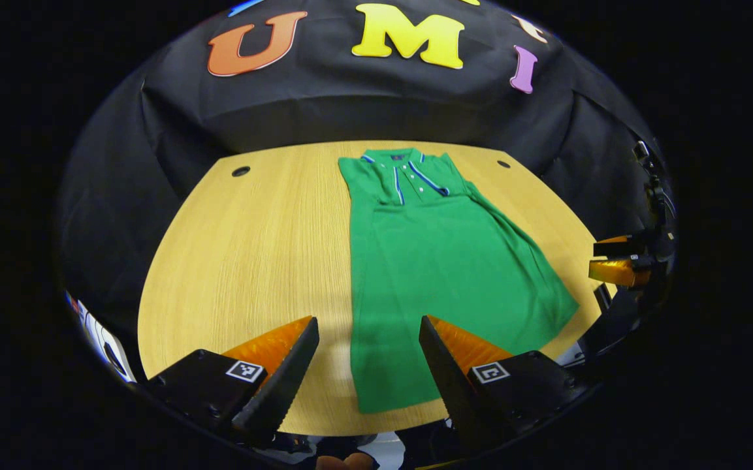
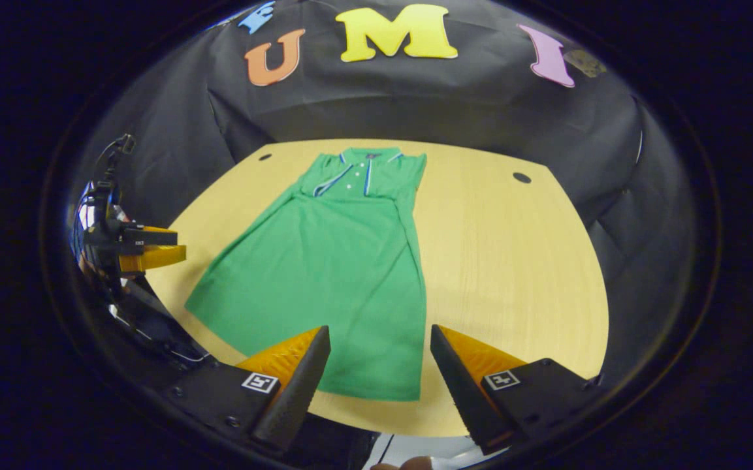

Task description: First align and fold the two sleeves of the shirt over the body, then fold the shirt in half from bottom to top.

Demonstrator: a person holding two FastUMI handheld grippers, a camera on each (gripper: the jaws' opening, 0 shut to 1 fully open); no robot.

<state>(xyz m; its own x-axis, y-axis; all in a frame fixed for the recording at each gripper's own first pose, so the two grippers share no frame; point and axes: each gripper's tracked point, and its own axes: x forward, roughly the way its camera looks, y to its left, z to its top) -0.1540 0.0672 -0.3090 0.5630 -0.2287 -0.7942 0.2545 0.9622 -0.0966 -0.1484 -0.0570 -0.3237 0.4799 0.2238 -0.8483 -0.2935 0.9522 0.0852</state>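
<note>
A green polo shirt (image 1: 441, 267) lies flat on the wooden table (image 1: 252, 261), collar far, hem toward me. Its sides run straight and a crosswise edge shows just below the placket. My left gripper (image 1: 368, 320) hovers open over the hem's left part, nothing between its fingers. In the right gripper view the shirt (image 2: 330, 274) spreads wider toward the left, and my right gripper (image 2: 380, 328) stands open above the hem's right corner. Each gripper also appears from the side in the other's view: the right gripper (image 1: 618, 261) at the table's right edge, the left gripper (image 2: 147, 251) at its left.
The table (image 2: 513, 261) is rounded, with a small dark cable hole at each far corner (image 1: 241, 171) (image 2: 522, 177). Black cloth walls close in behind and beside it. Bare wood lies on both sides of the shirt.
</note>
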